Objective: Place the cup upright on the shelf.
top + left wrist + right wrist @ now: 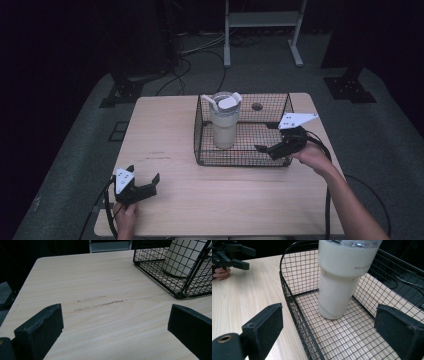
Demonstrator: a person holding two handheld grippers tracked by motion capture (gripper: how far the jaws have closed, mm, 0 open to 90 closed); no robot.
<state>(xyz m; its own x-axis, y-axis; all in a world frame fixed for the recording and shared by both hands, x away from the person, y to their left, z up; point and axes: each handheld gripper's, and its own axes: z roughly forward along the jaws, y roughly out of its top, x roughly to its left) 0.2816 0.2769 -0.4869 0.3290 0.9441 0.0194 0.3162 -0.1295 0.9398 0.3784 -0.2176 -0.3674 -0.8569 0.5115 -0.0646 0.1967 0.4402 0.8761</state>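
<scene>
A black wire basket (240, 162) sits on the right half of the wooden table (225, 200). A tall white tumbler (223, 127) with a clear lid and white handle stands upright in the basket's left part. My right gripper (265, 136) hovers open at the basket's front right corner. In the right gripper view the tumbler (339, 282) stands ahead between the jaws. One jaw is outside the basket wall (287, 290) and the other is over the basket floor. My left gripper (144, 173) is open and empty above the table's front left, and the basket (160, 272) lies far ahead of it on the right.
A round hole (257, 106) in the tabletop shows through the basket's back. Worn streaks (100, 303) mark the wood ahead of the left gripper. On the dark floor behind are cables (180, 70), a white frame (260, 20) and black stand bases (122, 92).
</scene>
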